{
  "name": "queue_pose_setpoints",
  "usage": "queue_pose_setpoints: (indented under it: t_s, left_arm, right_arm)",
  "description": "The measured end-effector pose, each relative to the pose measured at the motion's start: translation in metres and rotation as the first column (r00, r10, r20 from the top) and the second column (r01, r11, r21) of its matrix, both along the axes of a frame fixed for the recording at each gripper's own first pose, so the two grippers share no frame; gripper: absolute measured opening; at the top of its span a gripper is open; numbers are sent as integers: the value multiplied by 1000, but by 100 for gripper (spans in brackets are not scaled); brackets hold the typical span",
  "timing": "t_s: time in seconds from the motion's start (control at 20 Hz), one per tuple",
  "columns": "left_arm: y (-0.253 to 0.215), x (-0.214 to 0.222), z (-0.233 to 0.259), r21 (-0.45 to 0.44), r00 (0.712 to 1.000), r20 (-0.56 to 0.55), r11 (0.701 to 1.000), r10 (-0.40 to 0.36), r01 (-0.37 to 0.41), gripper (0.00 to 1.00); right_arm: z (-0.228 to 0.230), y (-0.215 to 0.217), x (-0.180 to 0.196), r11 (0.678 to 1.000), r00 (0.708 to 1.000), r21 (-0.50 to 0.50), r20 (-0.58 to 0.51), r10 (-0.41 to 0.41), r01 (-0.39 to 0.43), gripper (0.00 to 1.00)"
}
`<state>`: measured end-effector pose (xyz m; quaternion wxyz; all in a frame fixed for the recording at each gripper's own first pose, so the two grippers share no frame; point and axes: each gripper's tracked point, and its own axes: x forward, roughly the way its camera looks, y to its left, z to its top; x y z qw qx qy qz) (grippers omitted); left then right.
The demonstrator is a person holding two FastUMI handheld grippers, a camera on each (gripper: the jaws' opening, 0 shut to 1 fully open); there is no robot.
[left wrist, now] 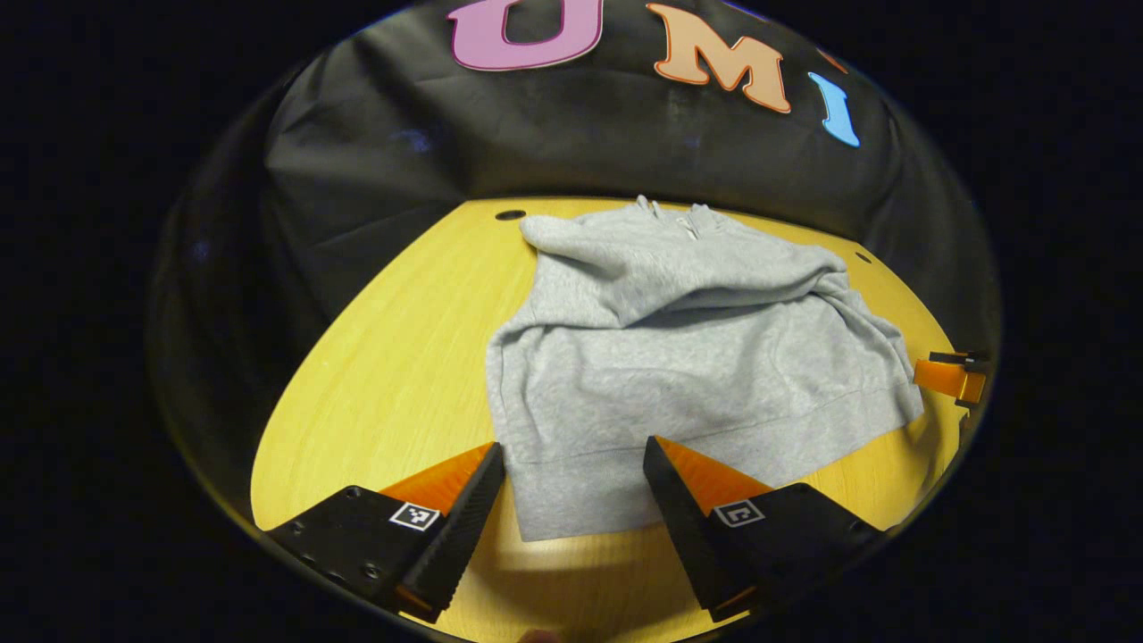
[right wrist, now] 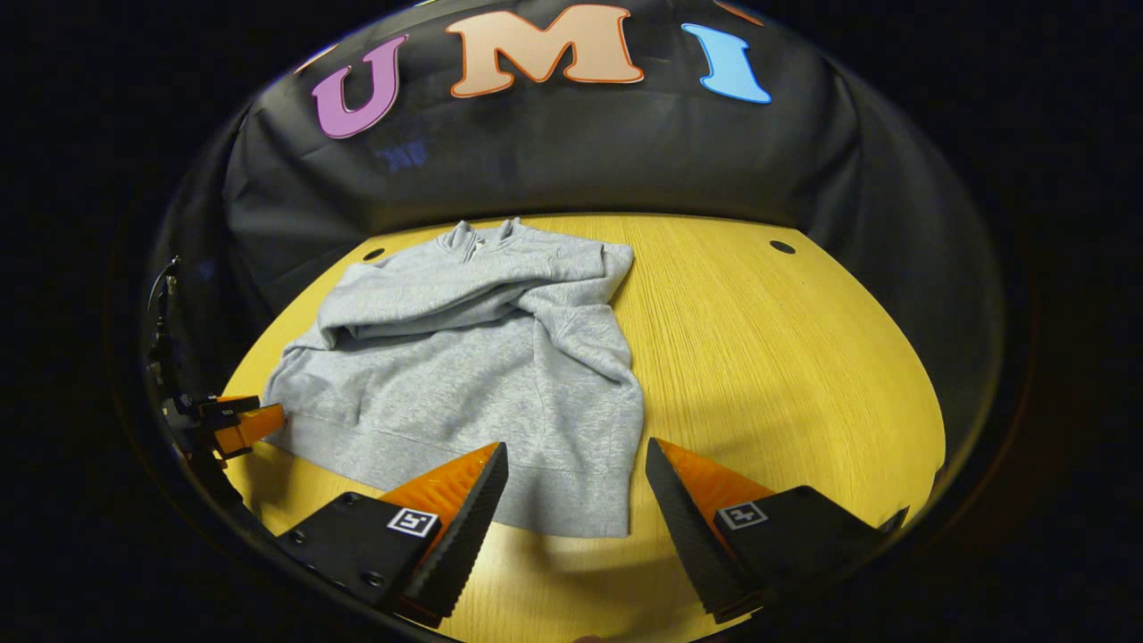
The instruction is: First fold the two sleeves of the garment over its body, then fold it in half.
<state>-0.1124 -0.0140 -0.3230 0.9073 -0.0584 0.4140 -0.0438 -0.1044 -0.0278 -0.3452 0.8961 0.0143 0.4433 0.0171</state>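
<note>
A round yellow wood-grain table (left wrist: 384, 357) is spreading across both views, with small dark holes (right wrist: 782, 246) showing near its far edge. On it a light grey fleece sweatshirt (left wrist: 679, 375) is lying, its collar pointing toward twelve o'clock and its ribbed hem (left wrist: 580, 491) lying nearest the cameras. Both sleeves are lying folded across the chest, forming a thick band of bunched cloth (left wrist: 670, 268) over the upper body, while the lower body is lying flat and unfolded.

In the left gripper view, the left gripper (left wrist: 571, 469) is hovering with its fingers spread wide apart, holding nothing; the hem's left corner is sitting in the gap between the fingertips, with the rest of the garment stretching away toward twelve and one o'clock. Whether the fingers are touching the cloth cannot be told. At about three o'clock in this view, the other gripper's tip (left wrist: 951, 377) is showing just beside the hem's right corner.

In the right gripper view, the right gripper (right wrist: 576, 464) is likewise standing open and empty; the hem's right corner (right wrist: 580, 509) is lying between its fingers, the sweatshirt (right wrist: 464, 384) spreading toward eleven o'clock. At nine o'clock, the left gripper's tip (right wrist: 237, 424) is showing near the hem's far corner
</note>
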Motion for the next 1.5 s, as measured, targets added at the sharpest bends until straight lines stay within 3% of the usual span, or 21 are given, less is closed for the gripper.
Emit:
queue_pose_setpoints:
  t_s: [0.1, 0.15, 0.2, 0.45, 0.5, 0.7, 0.9, 0.95, 1.0, 1.05, 1.1, 1.15, 1.2, 1.25, 1.3, 1.5]
  left_arm:
    - [-1, 4, 1, -11, 1000, 23, 1000, 2, -2, 95]
    - [-1, 3, 1, -24, 1000, 23, 1000, 9, -8, 96]
    - [0, 4, 0, -32, 1000, 27, 999, 14, -13, 98]
    - [-1, 4, 0, -30, 999, 26, 999, 33, -32, 97]
    - [-1, 3, -1, -23, 999, 30, 999, 35, -35, 95]
    - [-7, 4, 0, -31, 999, 13, 999, 43, -43, 86]
    - [-19, 9, -1, -53, 1000, 10, 999, 8, -8, 59]
    - [-21, 11, 0, -57, 1000, 12, 998, 5, -5, 52]
    - [-25, 13, 1, -69, 1000, 19, 998, 3, -2, 37]
    - [-29, 15, 2, -76, 1000, 22, 997, 10, -8, 32]
    - [-30, 17, 1, -78, 1000, 21, 997, 20, -18, 15]
    - [-30, 18, 0, -81, 999, 16, 996, 29, -27, 15]
    - [-31, 18, 1, -90, 999, 13, 995, 37, -36, 9]
    - [-32, 19, 2, -96, 999, 13, 995, 39, -38, 7]
    - [-31, 19, 2, -101, 999, 8, 994, 46, -45, 1]
    - [-30, 17, 2, -103, 999, -13, 994, 44, -45, 0]
  right_arm:
    - [-8, 2, -3, 1000, 1000, -11, -26, 5, -6, 98]
    - [-12, 2, -3, 1000, 999, -13, -38, 8, -8, 93]
    - [-15, 3, -6, 1000, 999, -18, -51, 12, -13, 98]
    - [-32, 5, -8, 999, 995, -29, -98, 23, -26, 98]
    - [-33, 5, -9, 1000, 994, -17, -107, 19, -21, 94]
    - [-34, 8, -10, 999, 988, 2, -151, 36, -36, 95]
    - [-35, 15, -11, 997, 983, 20, -164, 79, -77, 58]
    - [-35, 17, -11, 995, 981, 30, -169, 95, -91, 56]
    - [-37, 27, -15, 993, 978, 82, -185, 100, -86, 56]
    - [-34, 27, -13, 992, 981, 102, -171, 87, -70, 37]
    - [-39, 27, -13, 991, 978, 107, -187, 94, -75, 18]
    - [-33, 28, -12, 990, 979, 111, -177, 103, -84, 15]
    - [-30, 27, -15, 990, 980, 120, -177, 94, -74, 15]
    - [-34, 28, -12, 990, 979, 117, -175, 102, -82, 6]
    - [-34, 27, -11, 990, 980, 111, -168, 104, -86, 6]
    - [-33, 28, -14, 988, 975, 130, -197, 106, -81, 3]
